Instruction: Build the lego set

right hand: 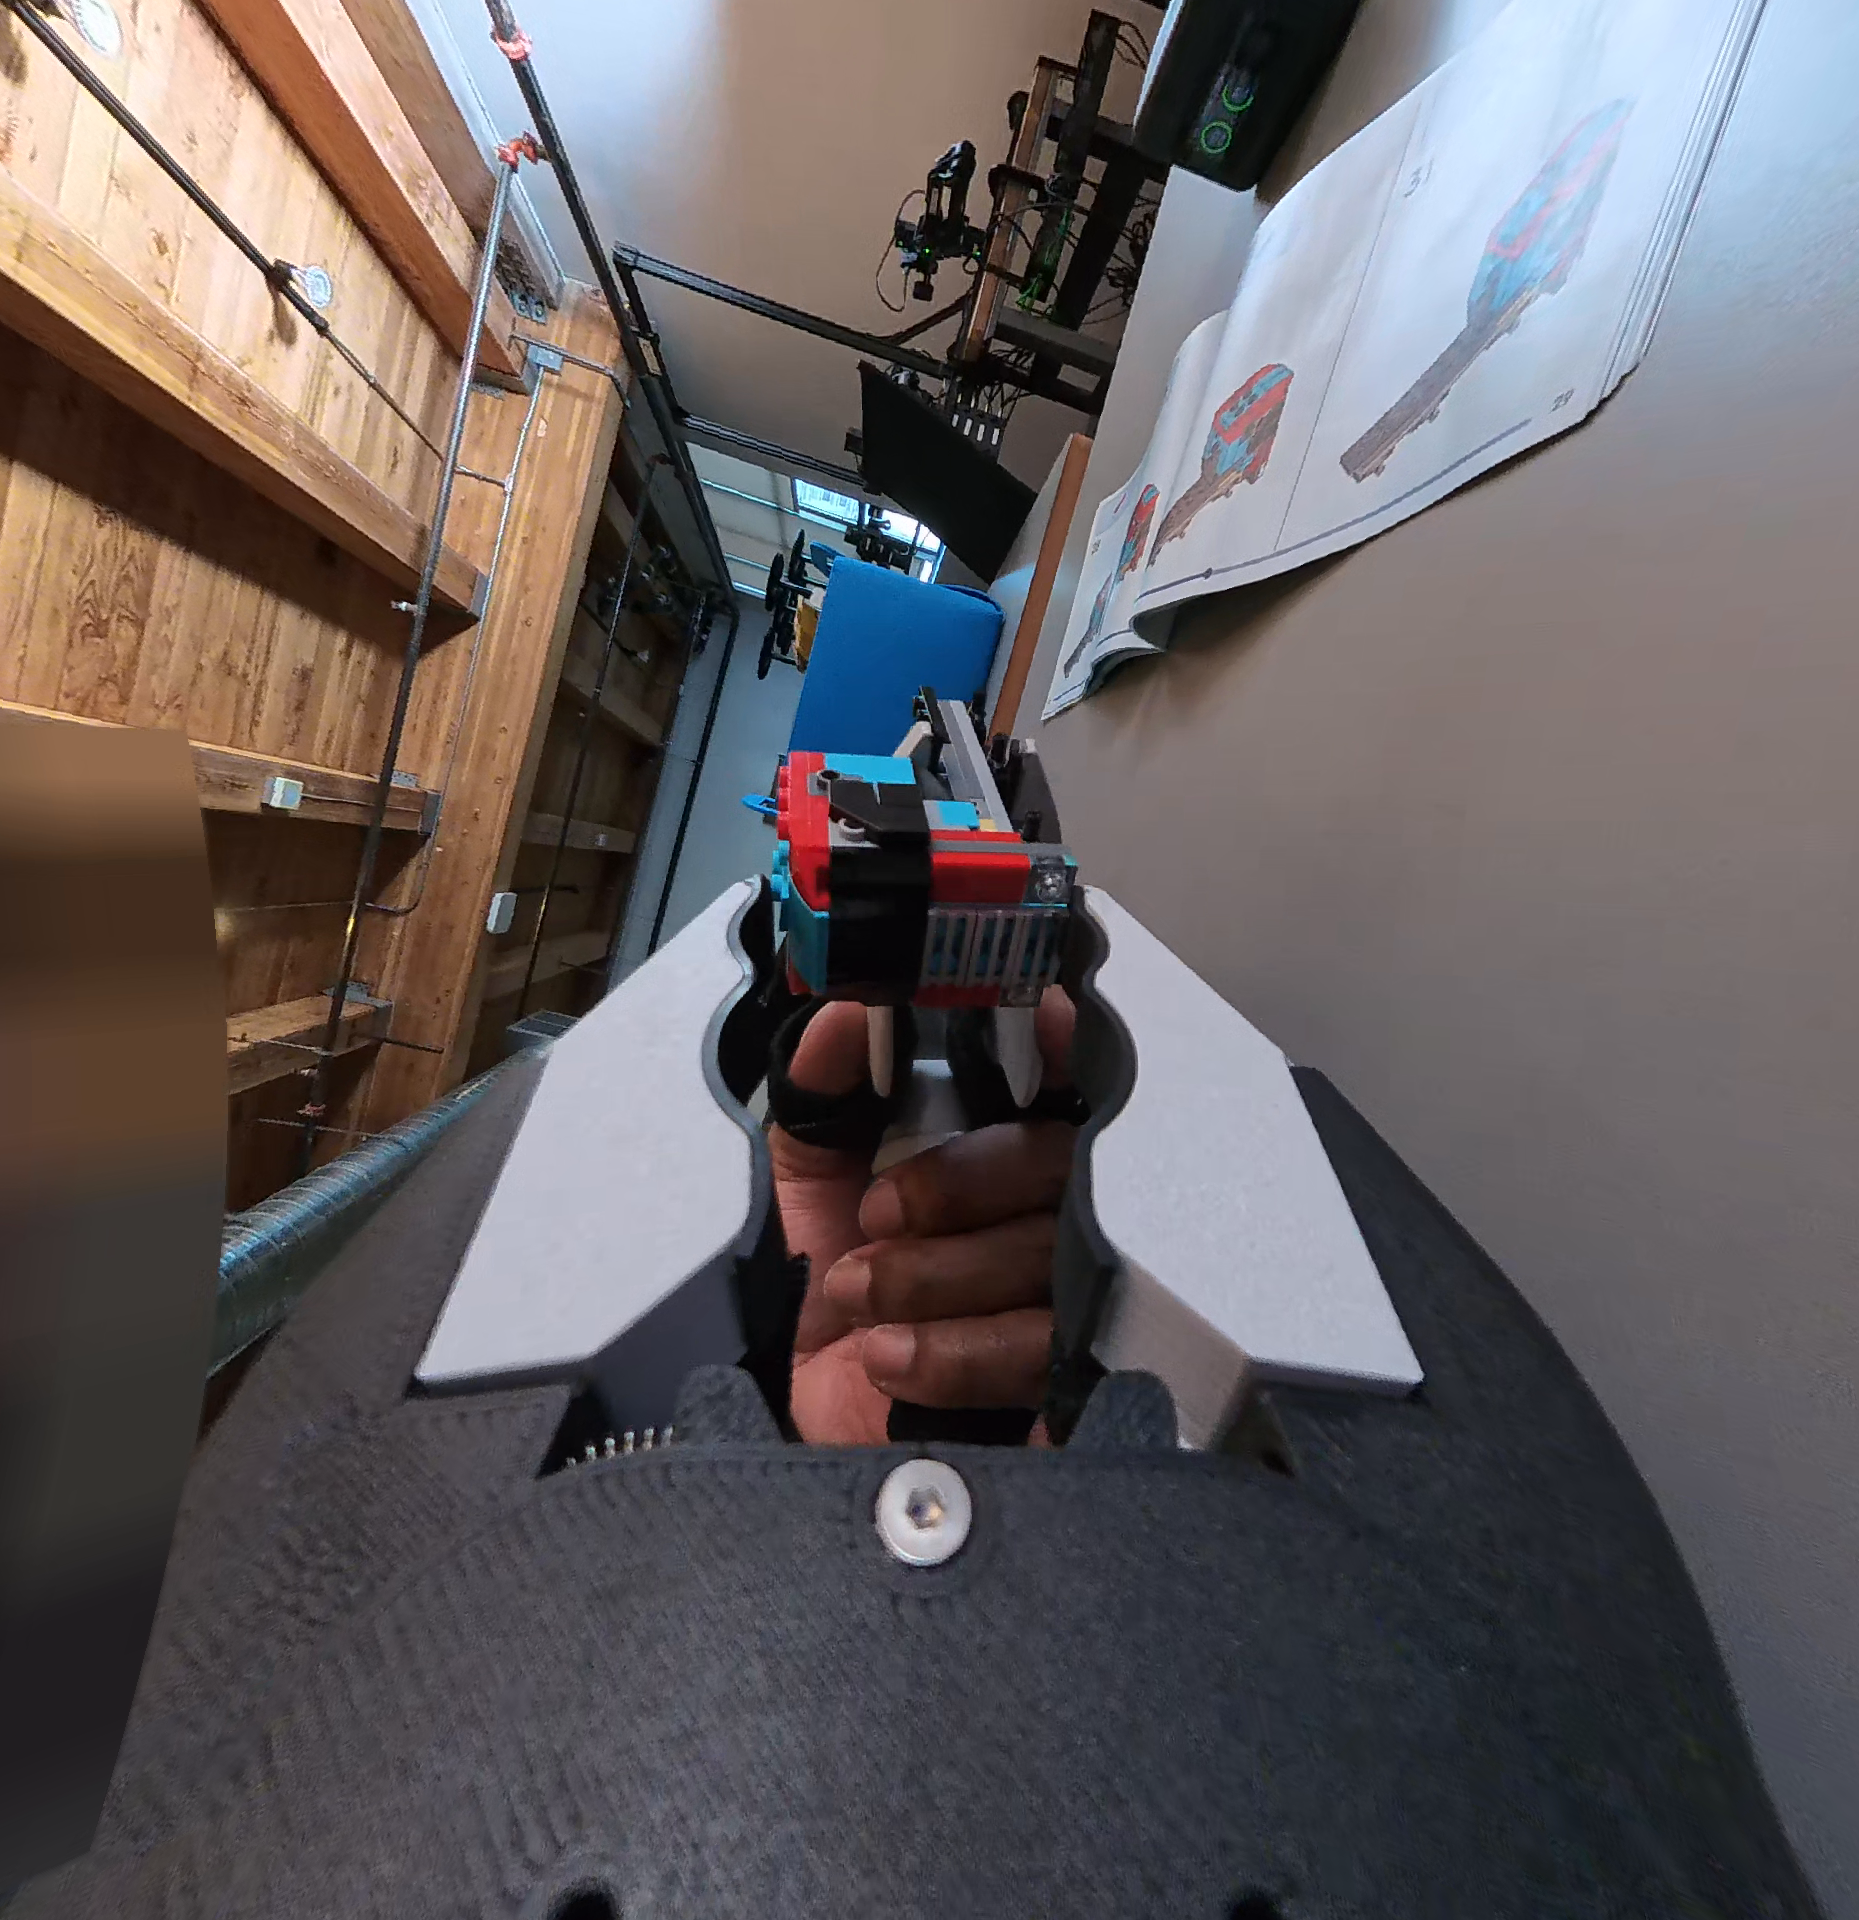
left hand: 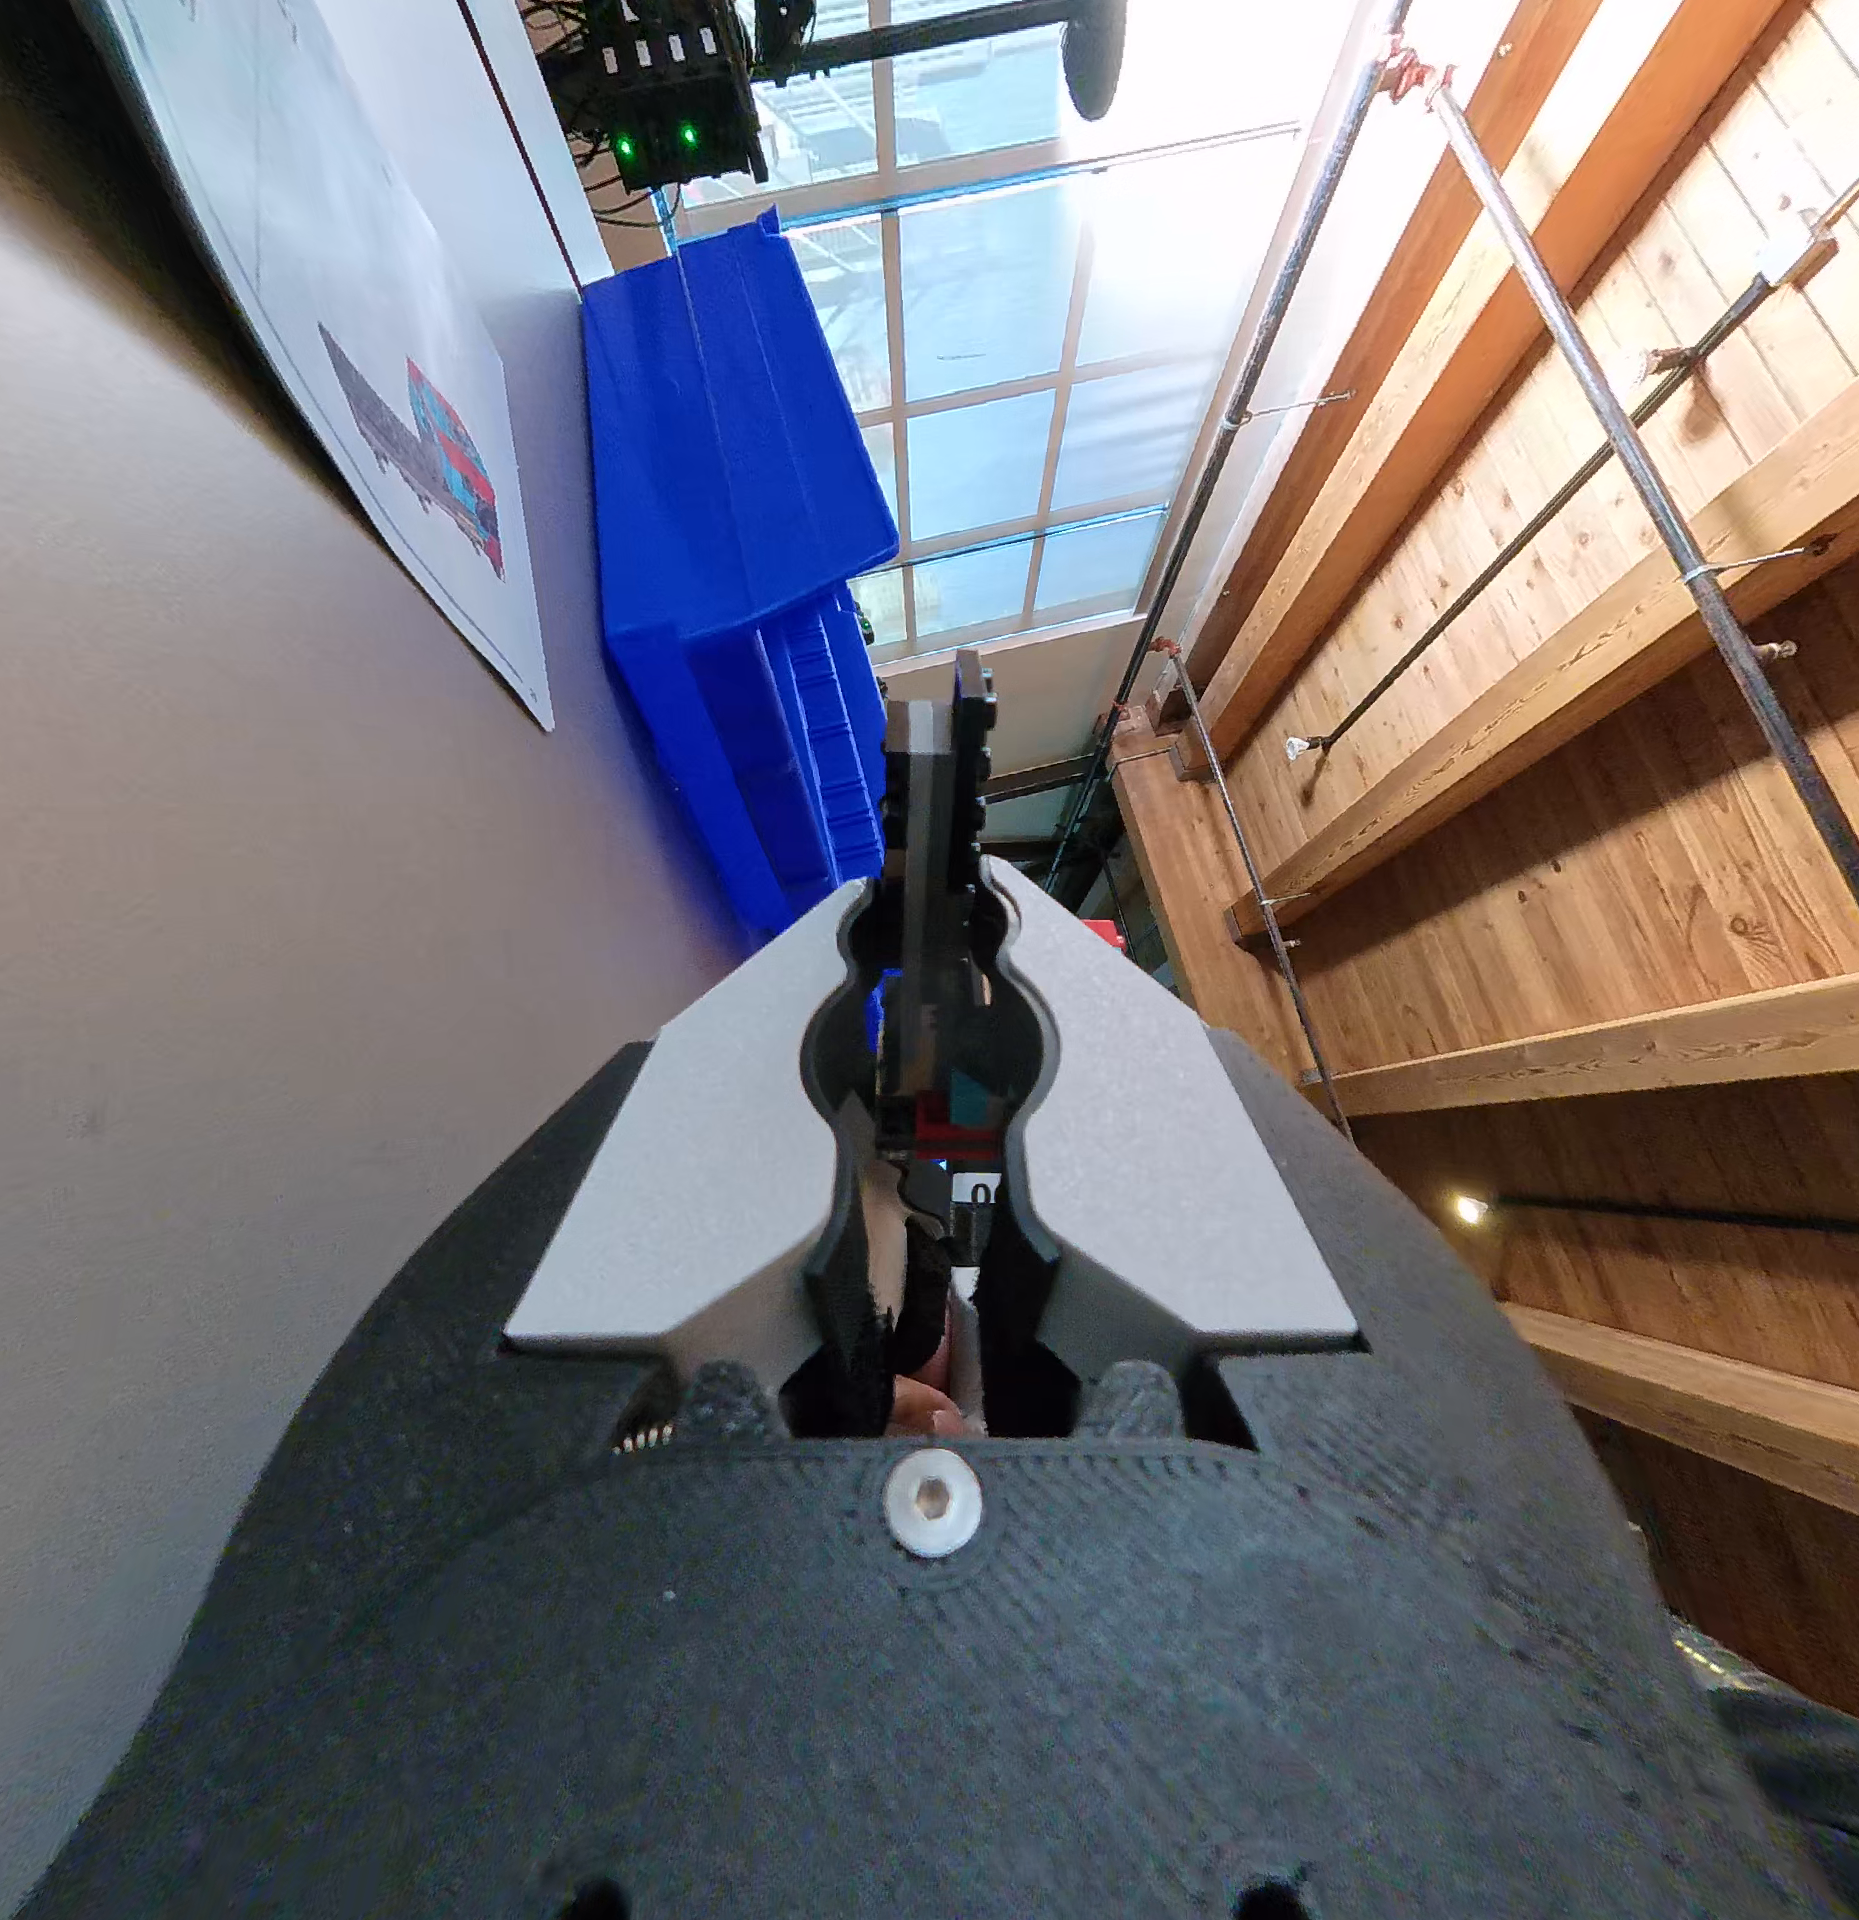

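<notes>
A: Left gripper (left hand: 930, 914) is closed edge-on over the model (left hand: 933, 821). Jaws nearly together, only the thin dark plate of the chassis between them. The plate's far end sticks out past the fingertips, studs to one side.

B: And the right gripper (right hand: 920, 940)?

A: Jaws wide, spanning the red and teal cab end of the model (right hand: 920, 894). Whether the pads are pressing on it or merely bracketing it, the right wrist view does not settle. A hand (right hand: 925, 1247) shows through the gap behind, wrapped on the other handle.

B: So the model sits in the air between the two, off the table (right hand: 1476, 1039)?

A: It looks so. Both views are rolled sideways; the table runs up one edge, with the booklet (right hand: 1424, 395) open on it and a blue bin (left hand: 717, 468) beyond.

B: Likely step?

A: Probably a regrip or a seating press on the cab. No loose brick is visible.

B: Notes for doing it well?

A: The left grip is on a narrow plate edge, so it resists twist poorly. Any push from the right should run along the stud axis, straight into the left jaws, not across them. Right pads ought to land on the solid red and black bricks, clear of the clear grille panel, which may pop off. Close slowly, and release one side only when the other plainly carries the weight.

B: Risk?

A: The plate levering out of the left jaws, or the cab shearing from the chassis.
</notes>
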The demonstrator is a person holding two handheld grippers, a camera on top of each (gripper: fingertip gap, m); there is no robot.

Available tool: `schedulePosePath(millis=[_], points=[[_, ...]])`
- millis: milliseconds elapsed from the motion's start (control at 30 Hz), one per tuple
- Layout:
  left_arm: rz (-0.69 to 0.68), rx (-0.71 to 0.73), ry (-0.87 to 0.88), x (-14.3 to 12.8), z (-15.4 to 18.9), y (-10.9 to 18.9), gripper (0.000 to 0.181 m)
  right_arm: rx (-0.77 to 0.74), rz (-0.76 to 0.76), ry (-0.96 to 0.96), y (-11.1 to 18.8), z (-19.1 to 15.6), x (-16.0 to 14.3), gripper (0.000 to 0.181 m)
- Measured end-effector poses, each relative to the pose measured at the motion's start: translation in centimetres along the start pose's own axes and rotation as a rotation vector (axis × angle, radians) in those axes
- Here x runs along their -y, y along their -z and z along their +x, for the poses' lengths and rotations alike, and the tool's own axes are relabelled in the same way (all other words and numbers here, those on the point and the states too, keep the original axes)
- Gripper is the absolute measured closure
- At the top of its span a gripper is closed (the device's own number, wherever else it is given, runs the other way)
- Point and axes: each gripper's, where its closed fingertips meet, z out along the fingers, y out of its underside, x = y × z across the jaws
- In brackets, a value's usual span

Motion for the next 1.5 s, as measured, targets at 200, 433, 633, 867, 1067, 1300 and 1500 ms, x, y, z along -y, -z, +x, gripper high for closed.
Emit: schedulePosePath(millis=[200,433,633,867,1067,1300,1500], points=[[-0.003,-0.005,-0.009,0.0,0.1,0.0,0.166,-0.016,-0.012,0.020,0.0,0.0,-0.1,0.128],[-0.008,-0.006,-0.016,-0.2,0.2,0.0,0.166,-0.021,-0.004,0.029,0.1,-0.1,-0.1,0.129],[-0.007,-0.016,-0.032,-0.2,0.4,0.0,0.166,-0.012,-0.008,0.026,0.1,-0.3,-0.1,0.129],[0.006,-0.031,-0.062,0.0,1.0,0.0,0.166,-0.012,-0.011,0.037,0.0,-0.7,-0.1,0.123],[0.000,-0.022,-0.111,-0.1,1.1,-0.1,0.166,-0.019,-0.004,0.038,-0.2,-0.8,0.1,0.116],[-0.008,-0.037,-0.212,-0.2,2.0,-0.2,0.166,0.023,0.012,0.049,-0.1,-1.4,0.3,0.122],[-0.002,-0.062,-0.251,-0.1,2.8,-0.1,0.165,0.031,0.011,0.082,-0.1,-1.9,0.3,0.124]])
